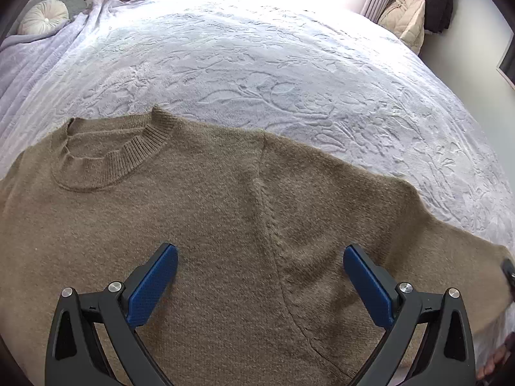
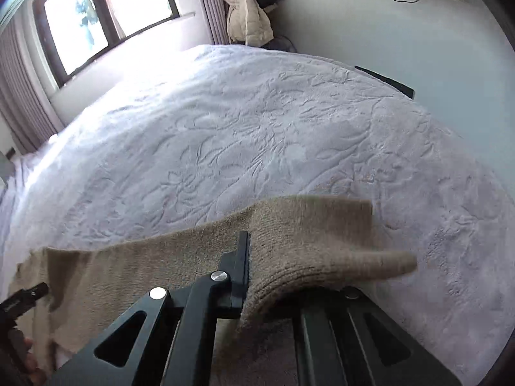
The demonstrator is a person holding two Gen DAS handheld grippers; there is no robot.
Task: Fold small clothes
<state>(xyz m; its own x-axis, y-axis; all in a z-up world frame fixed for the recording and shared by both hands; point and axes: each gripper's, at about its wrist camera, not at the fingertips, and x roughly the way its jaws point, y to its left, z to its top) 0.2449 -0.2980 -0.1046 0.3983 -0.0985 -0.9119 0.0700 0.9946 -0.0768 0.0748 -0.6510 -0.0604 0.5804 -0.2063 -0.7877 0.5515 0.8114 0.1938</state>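
Observation:
A brown knit sweater (image 1: 225, 209) lies flat, front up, on the bed, its ribbed collar (image 1: 128, 154) toward the upper left. My left gripper (image 1: 260, 254) hovers open over the chest, blue pads (image 1: 154, 289) wide apart with nothing between them. The sweater's sleeve (image 1: 434, 241) stretches to the right edge of the left wrist view. In the right wrist view my right gripper (image 2: 257, 244) is shut on the sleeve's ribbed cuff (image 2: 305, 241). The cuff drapes over the right finger and hides it.
A pale lilac embossed bedspread (image 2: 225, 128) covers the bed (image 1: 257, 64) beyond the sweater. A round white cushion (image 1: 43, 16) sits at the head end. Coats (image 2: 248, 16) hang by the curtain near a window (image 2: 96, 16).

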